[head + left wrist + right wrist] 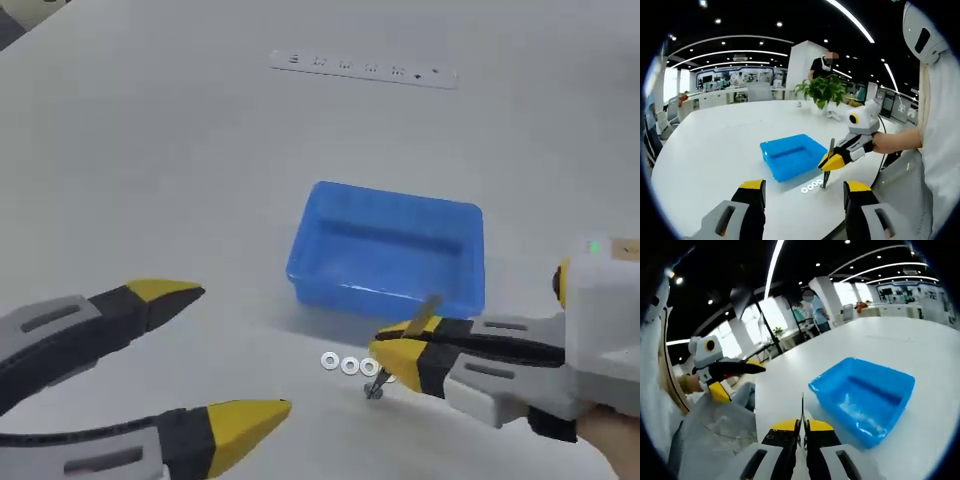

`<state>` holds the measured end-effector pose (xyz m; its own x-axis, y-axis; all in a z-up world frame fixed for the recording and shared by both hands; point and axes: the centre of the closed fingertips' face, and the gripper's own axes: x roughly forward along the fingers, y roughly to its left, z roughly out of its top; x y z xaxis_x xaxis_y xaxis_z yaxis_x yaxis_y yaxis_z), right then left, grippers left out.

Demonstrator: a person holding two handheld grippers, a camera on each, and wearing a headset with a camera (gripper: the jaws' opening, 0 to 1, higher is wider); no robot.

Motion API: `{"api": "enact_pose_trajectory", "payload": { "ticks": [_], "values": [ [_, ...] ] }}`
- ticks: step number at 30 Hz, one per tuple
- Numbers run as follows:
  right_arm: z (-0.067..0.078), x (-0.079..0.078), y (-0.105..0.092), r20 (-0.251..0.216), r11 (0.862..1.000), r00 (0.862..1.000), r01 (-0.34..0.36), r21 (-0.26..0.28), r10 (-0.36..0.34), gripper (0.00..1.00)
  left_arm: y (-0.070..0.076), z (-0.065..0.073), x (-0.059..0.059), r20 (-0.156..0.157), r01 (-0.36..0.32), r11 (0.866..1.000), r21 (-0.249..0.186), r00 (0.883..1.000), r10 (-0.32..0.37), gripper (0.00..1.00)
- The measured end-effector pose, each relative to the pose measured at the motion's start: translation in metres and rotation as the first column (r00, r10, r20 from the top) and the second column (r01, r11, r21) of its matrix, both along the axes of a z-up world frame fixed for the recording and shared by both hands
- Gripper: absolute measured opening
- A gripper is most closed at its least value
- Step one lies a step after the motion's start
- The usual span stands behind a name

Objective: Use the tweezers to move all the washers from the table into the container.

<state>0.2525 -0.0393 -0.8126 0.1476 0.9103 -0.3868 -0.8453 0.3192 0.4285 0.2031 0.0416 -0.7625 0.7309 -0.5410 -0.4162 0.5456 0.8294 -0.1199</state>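
While the right gripper (392, 352) clamps the tweezers (428, 310), step in hand: first washer pick-up.
Short row of washers (348, 364) on the bench (150, 180), just near of the blue container (380, 290), seemingly empty; tweezer tips down at the row's right end, contact unclear. The left gripper (240, 348): jaws apart, idle, near left. Next calls for a fine nip on one washer, then a lift over the rim.

Ceiling strip lights (850, 20) are lighting the white table (150, 180) brightly and evenly, the blue container (390, 250) is casting a soft shadow along its near side and catching glare inside, the head view is looking slightly blurred, and both gripper views are bending lines at the edges.
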Motion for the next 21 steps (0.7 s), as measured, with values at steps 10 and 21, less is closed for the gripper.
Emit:
{"api": "enact_pose_trajectory", "payload": {
  "ticks": [10,21],
  "values": [
    [0.032,0.017,-0.018,-0.144,0.987,0.985,0.111,0.119,-0.094,0.02,0.023,0.015,0.018,0.101,-0.179,0.977,-0.116,0.977,0.191,0.86],
    [0.06,0.053,-0.032,-0.092,0.984,0.986,0.146,0.099,-0.137,0.02,0.029,0.019,0.02,0.159,-0.197,0.976,-0.093,0.965,0.209,0.93]
  ]
}}
